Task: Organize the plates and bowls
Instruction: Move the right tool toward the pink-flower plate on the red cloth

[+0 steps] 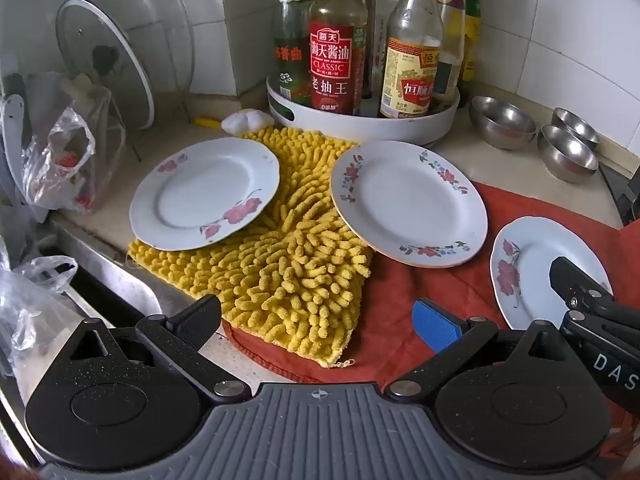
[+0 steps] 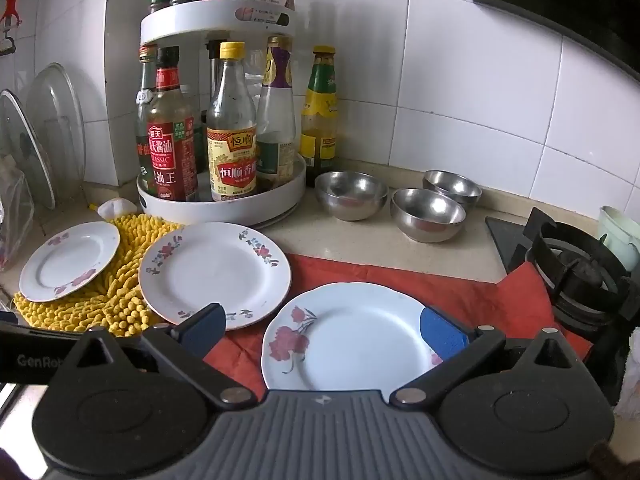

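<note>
I count three plates [image 2: 216,272] and three steel bowls [image 2: 428,214] on the desk [image 2: 360,236]; a bottle rack [image 2: 224,204] crowds behind. Both hand-held grippers, left [image 1: 318,320] and right [image 2: 322,330], gape wide, empty.

Glossy glazed plates [image 2: 352,336], shiny steel bowls [image 2: 427,214], shaggy yellow cloth [image 1: 296,252].

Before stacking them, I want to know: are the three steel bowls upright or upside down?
Upright. Each steel bowl shows its open rim and shiny hollow inside, facing up on the counter; all look empty.
</note>
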`<state>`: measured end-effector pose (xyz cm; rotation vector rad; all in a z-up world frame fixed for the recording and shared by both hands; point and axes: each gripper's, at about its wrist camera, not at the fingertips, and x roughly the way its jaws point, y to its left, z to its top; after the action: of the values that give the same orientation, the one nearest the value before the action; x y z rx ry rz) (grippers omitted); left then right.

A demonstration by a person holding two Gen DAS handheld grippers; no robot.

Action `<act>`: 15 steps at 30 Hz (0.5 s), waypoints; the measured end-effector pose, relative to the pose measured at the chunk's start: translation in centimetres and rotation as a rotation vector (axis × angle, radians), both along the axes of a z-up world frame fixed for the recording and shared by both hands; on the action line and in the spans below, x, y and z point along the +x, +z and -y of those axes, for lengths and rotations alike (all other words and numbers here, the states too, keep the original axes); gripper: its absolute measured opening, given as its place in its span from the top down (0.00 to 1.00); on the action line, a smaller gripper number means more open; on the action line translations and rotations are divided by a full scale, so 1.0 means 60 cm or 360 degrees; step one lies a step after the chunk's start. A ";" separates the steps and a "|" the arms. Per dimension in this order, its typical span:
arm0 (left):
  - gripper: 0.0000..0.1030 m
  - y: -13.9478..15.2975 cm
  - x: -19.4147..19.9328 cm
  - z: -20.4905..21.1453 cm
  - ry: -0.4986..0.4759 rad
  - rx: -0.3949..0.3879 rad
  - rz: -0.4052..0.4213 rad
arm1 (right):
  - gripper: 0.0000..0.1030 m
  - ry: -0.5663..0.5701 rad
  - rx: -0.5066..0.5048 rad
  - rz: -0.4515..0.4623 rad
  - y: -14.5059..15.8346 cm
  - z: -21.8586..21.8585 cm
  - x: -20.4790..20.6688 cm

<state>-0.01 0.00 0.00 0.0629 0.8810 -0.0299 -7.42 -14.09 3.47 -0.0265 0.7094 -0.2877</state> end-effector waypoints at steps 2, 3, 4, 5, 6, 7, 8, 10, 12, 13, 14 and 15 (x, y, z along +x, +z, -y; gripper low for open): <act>0.00 -0.001 0.001 -0.001 0.0002 -0.0002 -0.0005 | 0.03 -0.0001 0.0000 -0.0003 -0.001 -0.002 0.002; 0.00 -0.001 0.001 -0.001 0.0004 -0.0001 -0.0006 | 0.03 -0.0001 0.0001 -0.0003 -0.001 -0.002 0.002; 0.00 -0.002 0.001 -0.002 -0.0001 -0.0002 -0.0006 | 0.03 -0.0002 0.0000 -0.0005 -0.001 -0.003 0.003; 0.00 -0.002 0.001 -0.004 -0.0008 -0.0001 0.0000 | 0.03 -0.0001 -0.0001 -0.0007 -0.002 -0.004 0.004; 0.01 -0.003 0.000 -0.003 -0.0007 -0.0001 0.0002 | 0.03 0.0000 -0.0003 -0.0008 -0.002 -0.005 0.006; 0.01 -0.003 0.000 -0.004 -0.0008 -0.0001 0.0002 | 0.03 0.0000 -0.0005 -0.0009 -0.003 -0.006 0.008; 0.01 -0.004 0.001 -0.006 -0.0009 -0.0001 0.0004 | 0.03 0.0001 -0.0007 -0.0010 -0.003 -0.006 0.009; 0.01 -0.008 0.003 -0.009 -0.0010 0.0003 0.0007 | 0.03 0.0001 -0.0008 -0.0011 -0.003 -0.006 0.010; 0.01 -0.007 0.004 -0.011 -0.0012 0.0002 0.0007 | 0.03 0.0002 -0.0010 -0.0011 -0.003 -0.006 0.011; 0.01 -0.007 0.004 -0.011 -0.0011 0.0007 0.0007 | 0.03 0.0001 -0.0010 -0.0011 -0.003 -0.006 0.011; 0.01 -0.006 0.004 -0.007 -0.0004 0.0011 0.0009 | 0.03 0.0001 -0.0010 -0.0011 -0.003 -0.006 0.011; 0.01 -0.005 0.005 -0.006 -0.0004 0.0014 0.0013 | 0.03 0.0001 -0.0010 -0.0011 -0.004 -0.006 0.012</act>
<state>0.27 0.34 -0.33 0.0722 0.8729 -0.0282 -6.73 -13.72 3.26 -0.0341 0.7154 -0.2891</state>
